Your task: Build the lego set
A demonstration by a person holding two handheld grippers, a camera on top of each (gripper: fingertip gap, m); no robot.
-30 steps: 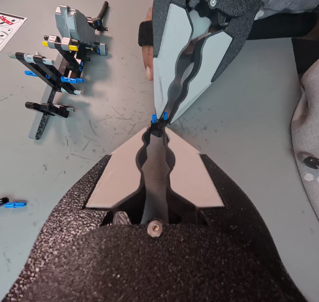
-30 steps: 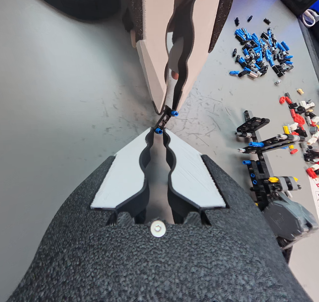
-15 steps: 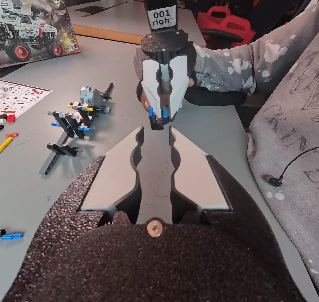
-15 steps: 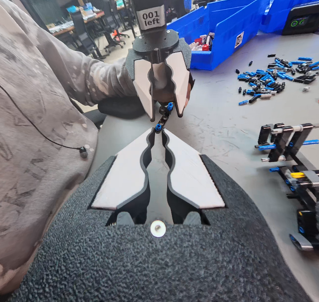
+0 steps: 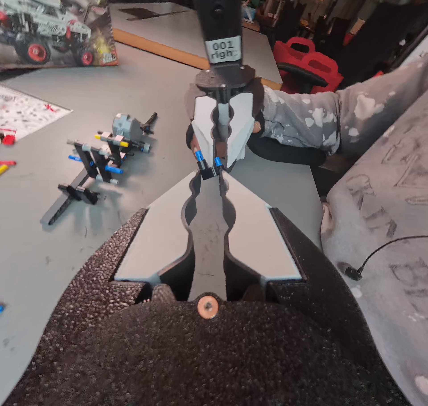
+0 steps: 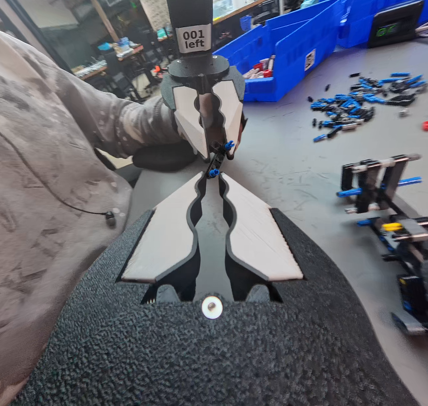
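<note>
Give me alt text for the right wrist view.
Two grippers meet tip to tip over a grey table, both pinching a small black beam with blue pins. A half-built chassis sits right, loose pieces and blue bins behind.

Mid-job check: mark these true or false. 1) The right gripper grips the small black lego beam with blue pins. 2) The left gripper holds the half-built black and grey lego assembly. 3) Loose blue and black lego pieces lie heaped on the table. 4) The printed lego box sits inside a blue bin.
1) True: the right gripper has its fingers closed on the small black lego beam with blue pins.
2) False: the half-built black and grey lego assembly lies on the grey table.
3) True: the heap of loose blue and black lego pieces.
4) False: the printed lego box stands on the table.
</note>
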